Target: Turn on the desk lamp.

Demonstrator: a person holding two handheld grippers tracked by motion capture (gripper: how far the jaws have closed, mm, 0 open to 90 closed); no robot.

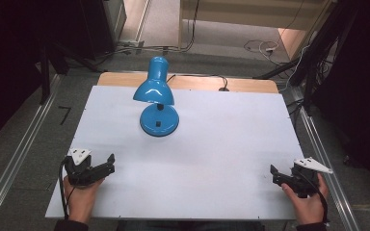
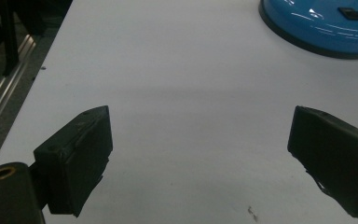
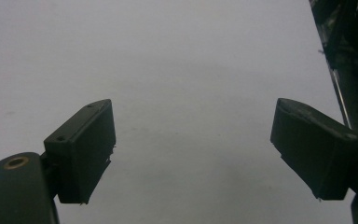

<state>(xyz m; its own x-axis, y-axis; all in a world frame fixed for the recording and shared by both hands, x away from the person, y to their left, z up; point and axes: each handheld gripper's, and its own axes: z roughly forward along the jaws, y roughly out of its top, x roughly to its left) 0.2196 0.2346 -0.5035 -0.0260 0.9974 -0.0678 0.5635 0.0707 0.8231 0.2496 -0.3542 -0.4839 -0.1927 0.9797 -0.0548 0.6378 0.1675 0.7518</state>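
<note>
The left gripper rests at the bench's near left edge, fingers spread wide, nothing between them. A blue lamp stands left of centre toward the far side, shade tilted forward over its round base. The right gripper sits at the near right edge, fingers released too.

Blue lamp cut off by the upper right corner of the left gripper view, just its base rim and a small dark switch in frame, lamp's neck hidden under its shade from above, forearms cropped at the bottom edge.
</note>
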